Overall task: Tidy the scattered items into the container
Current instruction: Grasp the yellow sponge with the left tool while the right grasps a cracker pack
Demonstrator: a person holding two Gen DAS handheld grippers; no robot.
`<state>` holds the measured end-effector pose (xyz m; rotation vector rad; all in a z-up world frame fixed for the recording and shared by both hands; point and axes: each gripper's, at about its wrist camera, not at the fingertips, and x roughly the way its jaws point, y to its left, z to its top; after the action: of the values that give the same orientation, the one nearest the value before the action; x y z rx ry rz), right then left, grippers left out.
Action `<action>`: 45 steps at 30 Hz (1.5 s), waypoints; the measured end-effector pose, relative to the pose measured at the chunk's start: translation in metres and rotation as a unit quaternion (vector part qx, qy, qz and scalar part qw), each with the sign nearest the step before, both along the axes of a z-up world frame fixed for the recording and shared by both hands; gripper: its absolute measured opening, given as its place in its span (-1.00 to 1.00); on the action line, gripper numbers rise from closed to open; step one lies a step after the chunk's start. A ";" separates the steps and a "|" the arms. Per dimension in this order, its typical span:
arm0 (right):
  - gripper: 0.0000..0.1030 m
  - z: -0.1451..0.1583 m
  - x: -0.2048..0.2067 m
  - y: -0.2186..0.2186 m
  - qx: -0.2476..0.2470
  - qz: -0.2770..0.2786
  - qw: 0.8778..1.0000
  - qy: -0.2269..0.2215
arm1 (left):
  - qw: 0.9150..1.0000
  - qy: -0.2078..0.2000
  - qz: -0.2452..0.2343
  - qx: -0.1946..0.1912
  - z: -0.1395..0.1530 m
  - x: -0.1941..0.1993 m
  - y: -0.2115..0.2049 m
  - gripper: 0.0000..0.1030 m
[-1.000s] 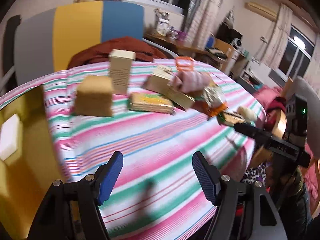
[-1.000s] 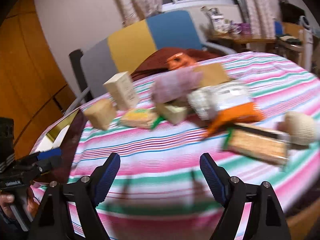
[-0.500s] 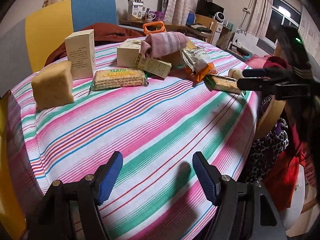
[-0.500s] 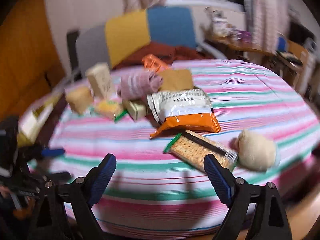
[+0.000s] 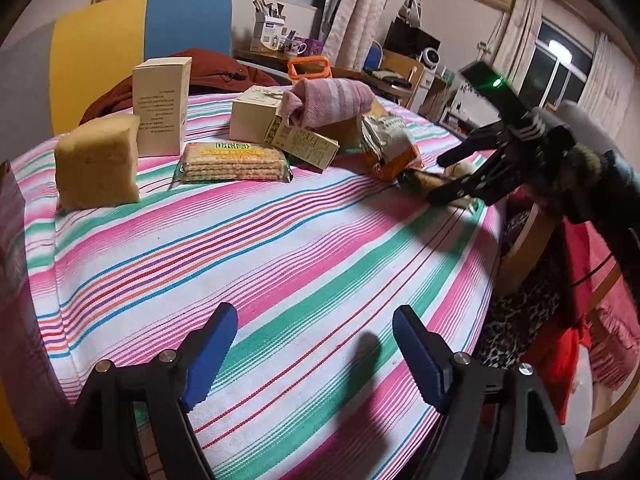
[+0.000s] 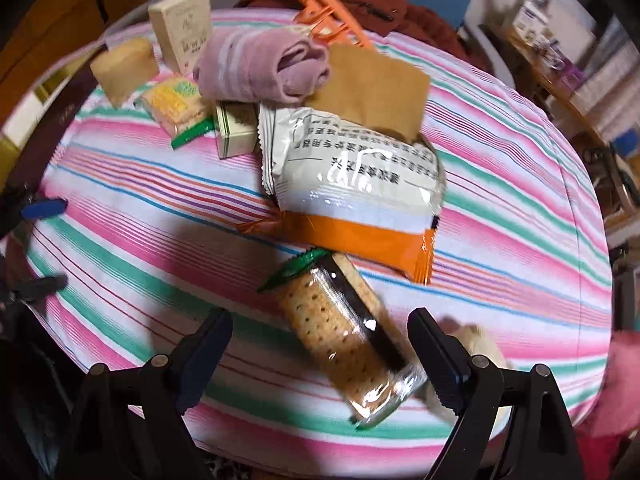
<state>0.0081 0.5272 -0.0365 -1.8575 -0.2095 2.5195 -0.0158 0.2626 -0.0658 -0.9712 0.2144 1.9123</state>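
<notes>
My right gripper (image 6: 320, 348) points steeply down with its jaws wide apart. A clear pack of brown crackers (image 6: 344, 336) lies on the cloth between them, and the pads do not press it. Past it lie an orange-and-white snack bag (image 6: 356, 184), a rolled pink towel (image 6: 260, 64) and an orange container (image 6: 336, 28), mostly hidden behind the towel. My left gripper (image 5: 314, 354) hovers over bare striped cloth, its jaws opening with nothing between them. From there my right gripper (image 5: 438, 180) shows at the table's right edge.
A yellow sponge (image 5: 98, 164), a tall cream box (image 5: 160, 106), a yellow cracker pack (image 5: 234, 162) and a green-ended box (image 5: 304, 144) stand at the far left. A cream round thing (image 6: 480, 344) lies by my right finger. A brown card (image 6: 372, 88) leans on the bag. The table edge drops off at the right.
My right gripper has tipped downward and come in over the clear cracker pack, which now lies between its jaws. My left gripper sank a little and its jaws stand wider.
</notes>
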 end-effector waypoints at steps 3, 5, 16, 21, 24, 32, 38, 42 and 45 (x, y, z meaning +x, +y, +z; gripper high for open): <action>0.78 -0.011 -0.007 0.003 0.008 0.004 1.000 -0.026 | 1.000 -0.011 0.001 0.009 0.001 -0.003 -0.002 0.58; 0.77 -0.015 -0.009 0.003 0.011 0.007 0.999 -0.035 | 1.000 -0.023 0.010 0.005 0.005 -0.007 -0.003 0.56; 0.40 -0.008 0.001 0.004 -0.024 0.018 0.999 -0.021 | 0.988 0.036 0.144 -0.037 0.072 -0.094 -0.022 0.65; 0.36 -0.002 0.008 0.002 -0.019 0.021 1.000 -0.013 | 0.982 0.062 0.158 -0.080 0.076 -0.133 -0.015 0.67; 0.36 0.002 0.011 0.003 -0.021 0.020 1.000 -0.013 | 0.981 0.059 0.155 -0.099 0.071 -0.148 -0.007 0.67; 0.42 0.011 0.015 0.010 -0.039 0.011 0.999 -0.016 | 0.980 0.048 0.148 -0.127 0.058 -0.179 0.012 0.67; 0.54 0.018 0.016 0.016 -0.047 0.001 0.999 -0.020 | 0.978 0.027 0.147 -0.147 0.043 -0.191 0.018 0.67; 0.58 0.024 0.018 0.020 -0.052 -0.002 0.998 -0.024 | 0.976 0.012 0.151 -0.153 0.033 -0.193 0.019 0.45; 0.58 0.029 0.020 0.021 -0.051 -0.003 0.998 -0.023 | 0.975 0.011 0.159 -0.154 0.032 -0.190 0.015 0.39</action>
<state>0.0283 0.5479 -0.0071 -1.9502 -0.0782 2.5313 -0.2061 0.2780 -0.0334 -1.2509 0.3978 2.2256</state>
